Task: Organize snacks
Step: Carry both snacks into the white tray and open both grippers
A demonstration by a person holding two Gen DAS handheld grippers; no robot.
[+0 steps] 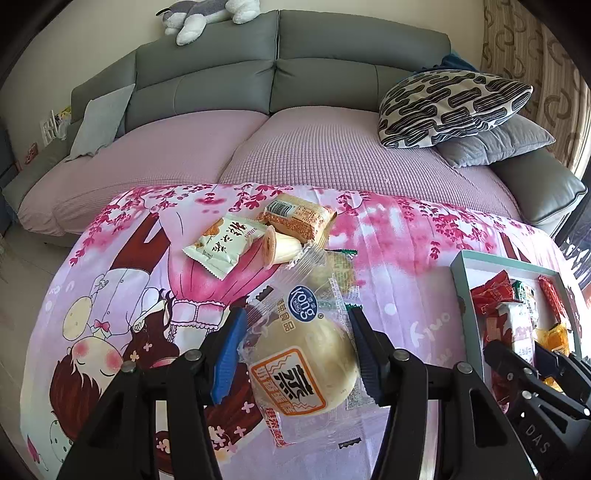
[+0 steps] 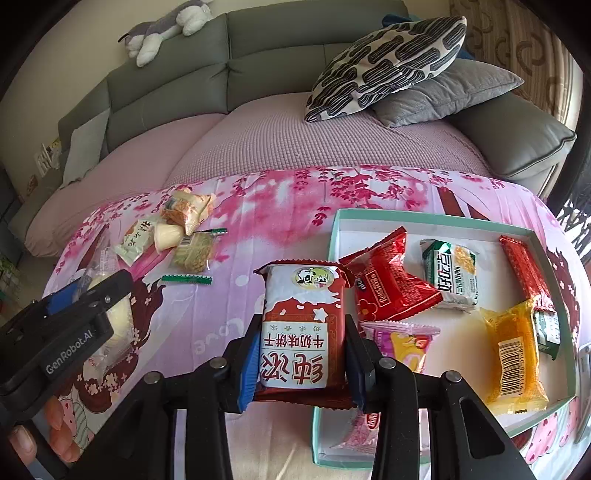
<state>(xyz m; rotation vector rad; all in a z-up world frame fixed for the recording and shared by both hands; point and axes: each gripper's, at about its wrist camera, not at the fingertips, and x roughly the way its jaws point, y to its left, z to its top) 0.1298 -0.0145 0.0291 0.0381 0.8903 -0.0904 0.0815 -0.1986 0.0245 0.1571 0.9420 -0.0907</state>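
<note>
My left gripper (image 1: 295, 323) is shut on a round pale cake in a clear wrapper (image 1: 306, 369), held above the pink cartoon cloth (image 1: 399, 280). My right gripper (image 2: 301, 325) is shut on a red-and-white biscuit pack (image 2: 299, 354), at the left rim of a teal-edged white tray (image 2: 436, 216). In the tray lie a red pack (image 2: 391, 288), a green-and-white pack (image 2: 450, 277), a red bar (image 2: 524, 269), an orange pack (image 2: 513, 354) and a pink pack (image 2: 402, 343). Loose on the cloth are a white pack (image 1: 218, 245), an orange-brown pack (image 1: 299, 218) and a jelly cup (image 1: 280, 247).
A green-edged clear pack (image 2: 194, 251) lies on the cloth near the loose pile. Behind the table stands a grey sofa (image 1: 332, 55) with a pink cover, patterned and grey cushions (image 1: 450, 107) at the right and a plush toy (image 1: 207, 14) on top. A hand (image 2: 55, 432) holds the left gripper.
</note>
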